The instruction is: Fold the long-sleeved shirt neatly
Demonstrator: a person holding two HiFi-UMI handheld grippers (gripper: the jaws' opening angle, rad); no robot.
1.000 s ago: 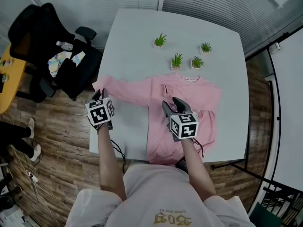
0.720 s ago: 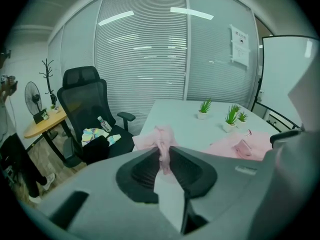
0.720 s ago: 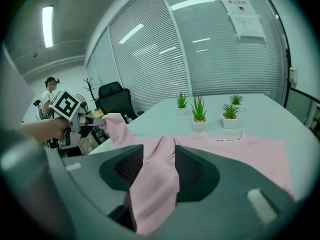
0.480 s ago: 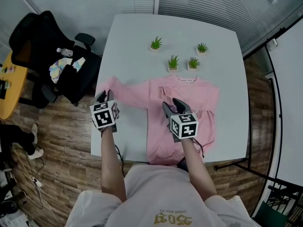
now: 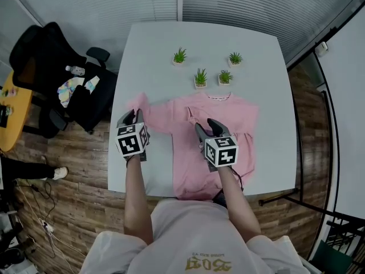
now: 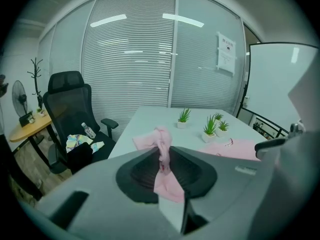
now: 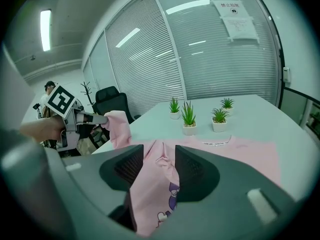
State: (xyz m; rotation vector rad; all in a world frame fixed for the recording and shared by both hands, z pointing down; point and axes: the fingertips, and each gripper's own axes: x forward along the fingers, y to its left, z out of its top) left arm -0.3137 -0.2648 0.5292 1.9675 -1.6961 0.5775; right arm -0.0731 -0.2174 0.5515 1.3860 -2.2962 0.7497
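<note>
A pink long-sleeved shirt (image 5: 228,113) lies face up on the white table (image 5: 228,39), collar toward the plants. My left gripper (image 5: 131,117) is shut on the end of the shirt's left sleeve (image 6: 159,136); the cloth is pinched between its jaws (image 6: 163,156) and lifted off the table near the left edge. The right gripper view also shows that sleeve (image 7: 118,126) hanging from it. My right gripper (image 5: 206,125) stands open over the shirt's left shoulder, with a fold of the body and a purple print showing in the gap (image 7: 160,152).
Several small potted plants (image 5: 200,77) stand just beyond the collar. A black office chair (image 5: 51,56) with clothes and a bottle is left of the table, beside a yellow desk (image 5: 8,107). Bare tabletop (image 5: 154,164) lies between the grippers.
My left gripper has carried the sleeve end up and to the right, toward the shirt's body. The right gripper has stayed over the shoulder, jaws unchanged.
</note>
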